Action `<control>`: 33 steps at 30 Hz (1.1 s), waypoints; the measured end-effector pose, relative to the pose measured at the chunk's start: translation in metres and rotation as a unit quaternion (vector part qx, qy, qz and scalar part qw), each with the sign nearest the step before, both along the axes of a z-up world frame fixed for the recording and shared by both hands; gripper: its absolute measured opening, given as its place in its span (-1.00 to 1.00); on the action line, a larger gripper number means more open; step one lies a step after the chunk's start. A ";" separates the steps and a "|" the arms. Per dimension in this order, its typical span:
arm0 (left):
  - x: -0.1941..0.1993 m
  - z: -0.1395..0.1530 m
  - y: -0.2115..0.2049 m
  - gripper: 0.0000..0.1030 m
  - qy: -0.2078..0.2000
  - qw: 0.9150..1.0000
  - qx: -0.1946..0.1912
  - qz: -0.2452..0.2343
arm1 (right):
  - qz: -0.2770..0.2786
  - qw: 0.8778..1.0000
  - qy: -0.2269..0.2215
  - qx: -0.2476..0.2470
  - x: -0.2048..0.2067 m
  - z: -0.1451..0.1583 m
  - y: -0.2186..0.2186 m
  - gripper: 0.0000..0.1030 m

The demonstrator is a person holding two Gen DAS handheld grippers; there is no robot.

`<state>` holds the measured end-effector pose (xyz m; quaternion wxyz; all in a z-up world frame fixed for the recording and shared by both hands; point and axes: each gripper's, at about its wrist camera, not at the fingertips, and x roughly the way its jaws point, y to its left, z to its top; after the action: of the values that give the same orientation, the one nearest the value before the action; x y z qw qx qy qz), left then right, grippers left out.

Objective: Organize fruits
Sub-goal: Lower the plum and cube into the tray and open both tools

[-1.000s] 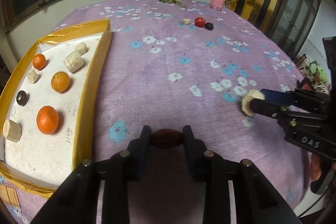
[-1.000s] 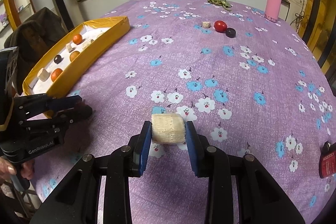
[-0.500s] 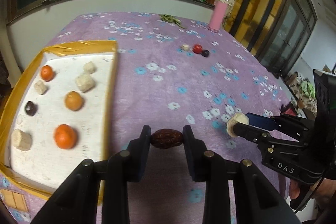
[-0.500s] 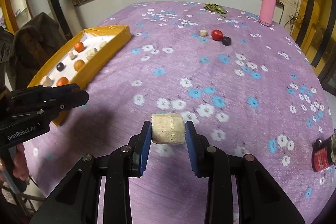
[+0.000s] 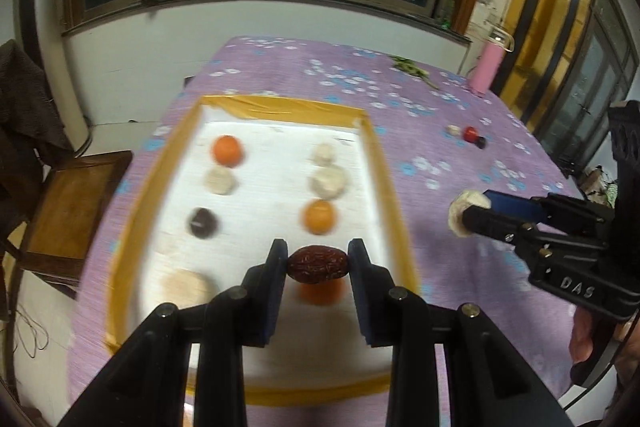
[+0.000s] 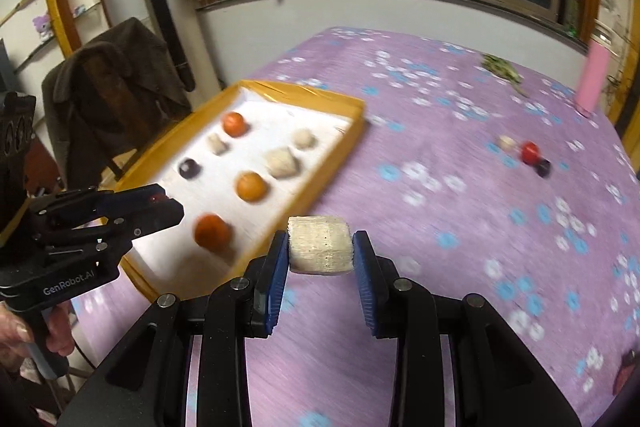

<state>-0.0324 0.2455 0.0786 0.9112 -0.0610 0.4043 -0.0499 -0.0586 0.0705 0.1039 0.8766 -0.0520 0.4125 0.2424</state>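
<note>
Both grippers carry fruit at the yellow-rimmed tray.

Left wrist view: the left gripper [image 5: 318, 263] has its fingers clamped on a dark red date [image 5: 318, 263] at lower centre, above the tray [image 5: 280, 107]'s white floor, where 3 oranges, pale pieces and 1 dark fruit lie blurred. Right wrist view: the right gripper [image 6: 320, 255] has its fingers closed on a pale cut chunk [image 6: 320, 246] at lower centre, just outside the tray's near rim, over the purple floral cloth [image 6: 480, 227]; a red fruit [image 6: 530, 151] lies at upper right.

Purple floral bed [image 6: 460, 227], yellow tray [image 6: 320, 163]
</note>
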 end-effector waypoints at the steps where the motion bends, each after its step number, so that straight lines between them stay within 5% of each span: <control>1: 0.004 0.000 0.007 -0.35 0.002 1.000 0.001 0.002 | 0.002 1.000 0.000 0.002 0.004 0.001 0.008 -0.40; 14: 0.106 0.003 0.054 -0.35 0.006 1.000 -0.009 -0.003 | -0.042 0.999 0.019 0.013 0.090 -0.002 0.066 -0.40; 23: 0.183 -0.032 0.054 -0.35 0.056 0.998 -0.002 0.000 | -0.072 0.997 0.039 -0.010 0.158 -0.030 0.086 -0.40; 33: 0.215 -0.055 0.060 -0.35 0.094 0.995 -0.006 0.010 | -0.078 0.993 0.084 -0.040 0.195 -0.063 0.092 -0.40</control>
<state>0.1828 0.3053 0.0232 0.8692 -0.0748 0.4874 -0.0375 0.1368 0.1625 0.0414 0.8524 -0.0343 0.4968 0.1595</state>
